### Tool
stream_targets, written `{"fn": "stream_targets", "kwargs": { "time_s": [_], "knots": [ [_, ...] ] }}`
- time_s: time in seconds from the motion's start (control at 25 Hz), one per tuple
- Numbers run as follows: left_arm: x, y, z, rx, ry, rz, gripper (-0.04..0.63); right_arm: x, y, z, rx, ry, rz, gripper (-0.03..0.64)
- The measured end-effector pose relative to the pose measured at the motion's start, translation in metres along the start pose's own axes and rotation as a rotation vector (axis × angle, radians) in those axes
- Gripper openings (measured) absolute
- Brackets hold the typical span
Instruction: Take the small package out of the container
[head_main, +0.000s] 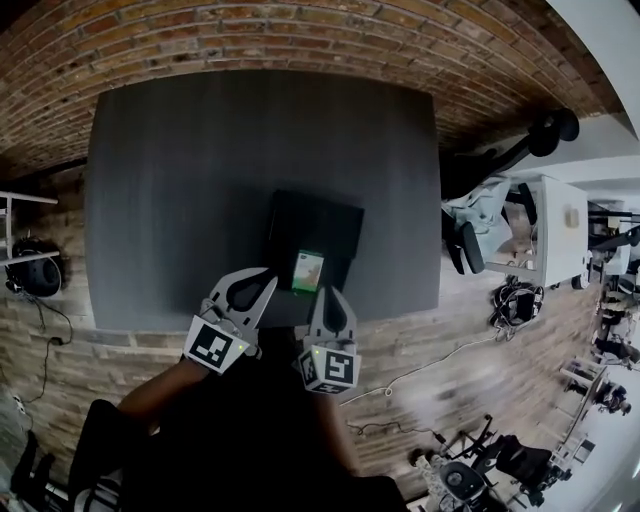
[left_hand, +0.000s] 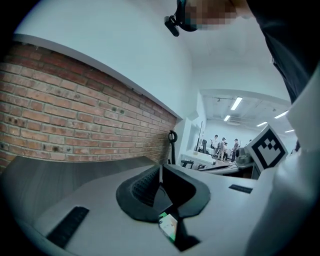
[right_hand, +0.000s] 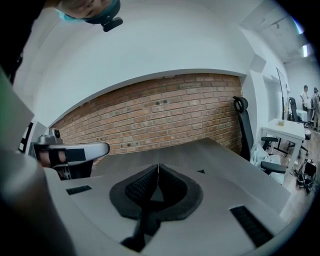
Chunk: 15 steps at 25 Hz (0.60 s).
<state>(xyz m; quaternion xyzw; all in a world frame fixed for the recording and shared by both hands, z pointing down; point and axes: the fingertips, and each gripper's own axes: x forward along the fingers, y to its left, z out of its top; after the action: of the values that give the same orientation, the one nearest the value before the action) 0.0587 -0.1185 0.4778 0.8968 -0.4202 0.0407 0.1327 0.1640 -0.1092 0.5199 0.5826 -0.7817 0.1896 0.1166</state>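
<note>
Small package (head_main: 308, 270): flat, white face with green edging, lying in black container (head_main: 325, 222) toward its 6 o'clock rim, on dark desk (head_main: 170, 180). Left tongs (left_hand: 160, 169): closed tip to tip, gripping nothing, near package's 8 o'clock. Right tongs (right_hand: 158, 166): closed, empty, near package's 5 o'clock.
</note>
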Motion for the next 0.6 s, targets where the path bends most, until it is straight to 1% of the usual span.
{"fn": "stream_targets", "kwargs": {
  "time_s": [0.2,0.4,0.6],
  "knots": [
    [0.015,0.0,-0.014,-0.002,0.033,0.006,0.043,0.015,-0.012,-0.019,0.022,0.051,0.009,0.025],
    [0.027,0.002,-0.025,-0.038,0.045,0.02,0.043,0.027,-0.021,-0.039,0.039,0.104,0.009,0.026],
    [0.035,0.005,-0.032,-0.054,0.052,0.032,0.043,0.037,-0.028,-0.054,0.042,0.145,0.011,0.026]
  ]
}}
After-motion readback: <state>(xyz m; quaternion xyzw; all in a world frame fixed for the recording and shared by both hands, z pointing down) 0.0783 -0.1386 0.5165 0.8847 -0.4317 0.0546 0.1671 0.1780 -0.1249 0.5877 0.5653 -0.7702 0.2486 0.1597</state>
